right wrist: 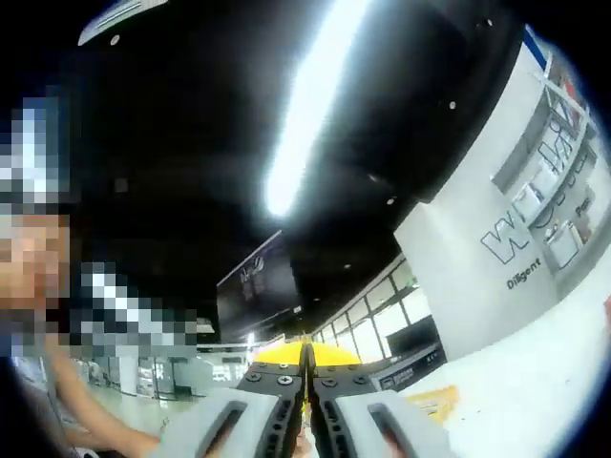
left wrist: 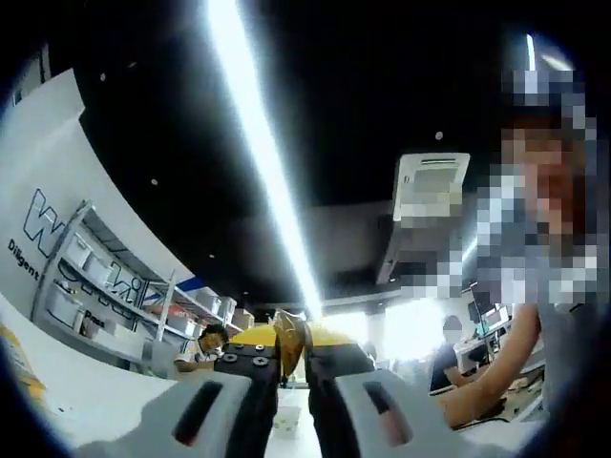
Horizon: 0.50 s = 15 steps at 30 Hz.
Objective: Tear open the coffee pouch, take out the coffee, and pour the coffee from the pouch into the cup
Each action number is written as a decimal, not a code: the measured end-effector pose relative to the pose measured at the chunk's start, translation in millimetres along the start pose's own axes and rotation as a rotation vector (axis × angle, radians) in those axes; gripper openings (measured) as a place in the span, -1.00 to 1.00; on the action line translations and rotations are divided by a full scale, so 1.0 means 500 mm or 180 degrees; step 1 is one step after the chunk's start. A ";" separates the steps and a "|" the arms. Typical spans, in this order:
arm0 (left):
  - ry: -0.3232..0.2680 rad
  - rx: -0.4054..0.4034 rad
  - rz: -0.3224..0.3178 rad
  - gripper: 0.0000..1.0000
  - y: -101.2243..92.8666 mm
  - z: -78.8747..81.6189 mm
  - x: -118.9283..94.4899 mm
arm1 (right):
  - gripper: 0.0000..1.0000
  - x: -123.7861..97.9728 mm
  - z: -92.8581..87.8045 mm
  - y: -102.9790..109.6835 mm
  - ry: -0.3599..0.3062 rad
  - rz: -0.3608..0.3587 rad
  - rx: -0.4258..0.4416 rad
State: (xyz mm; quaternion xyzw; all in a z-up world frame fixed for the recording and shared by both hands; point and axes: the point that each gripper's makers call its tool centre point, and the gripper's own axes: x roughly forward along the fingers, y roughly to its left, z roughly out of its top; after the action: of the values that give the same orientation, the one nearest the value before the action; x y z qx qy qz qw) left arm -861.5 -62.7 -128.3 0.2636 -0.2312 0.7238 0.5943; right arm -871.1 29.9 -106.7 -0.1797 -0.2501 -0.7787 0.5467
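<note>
In the left gripper view my left gripper (left wrist: 289,355) points up toward the ceiling. Its yellow-tipped jaws are shut on a brown-gold piece of the coffee pouch (left wrist: 289,334), which sticks up between the tips. Low between the jaws a small white object (left wrist: 286,420) shows; I cannot tell what it is. In the right gripper view my right gripper (right wrist: 305,367) also points upward, its jaws pressed together. Only a thin yellowish sliver shows in the seam, too small to identify.
A person (left wrist: 544,315) stands close on the right of the left gripper view, arm reaching down. A white table (right wrist: 516,382) carries a yellow packet (right wrist: 434,401). A shelving rack (left wrist: 105,296), a ceiling light strip (left wrist: 258,143) and seated people lie beyond.
</note>
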 end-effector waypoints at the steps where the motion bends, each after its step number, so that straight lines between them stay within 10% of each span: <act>1: 0.0024 -0.0023 0.0013 -0.78 0.002 0.001 -0.002 | -0.98 0.000 -0.003 -0.005 0.0038 0.0018 0.0011; 10: 0.0666 -0.0534 0.0008 -0.80 0.002 -0.020 -0.023 | -0.95 -0.024 -0.064 -0.008 0.0689 0.0411 0.0023; 15: 0.0898 -0.0556 -0.0128 -0.81 -0.015 -0.021 -0.036 | -0.34 -0.038 -0.062 0.014 0.0820 0.0698 -0.0023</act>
State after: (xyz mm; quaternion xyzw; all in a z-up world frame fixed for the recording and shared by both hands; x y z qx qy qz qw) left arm -852.3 -67.7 -148.1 0.1113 -0.2022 0.7187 0.6559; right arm -858.5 24.1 -141.2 -0.1065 -0.1541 -0.7318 0.6553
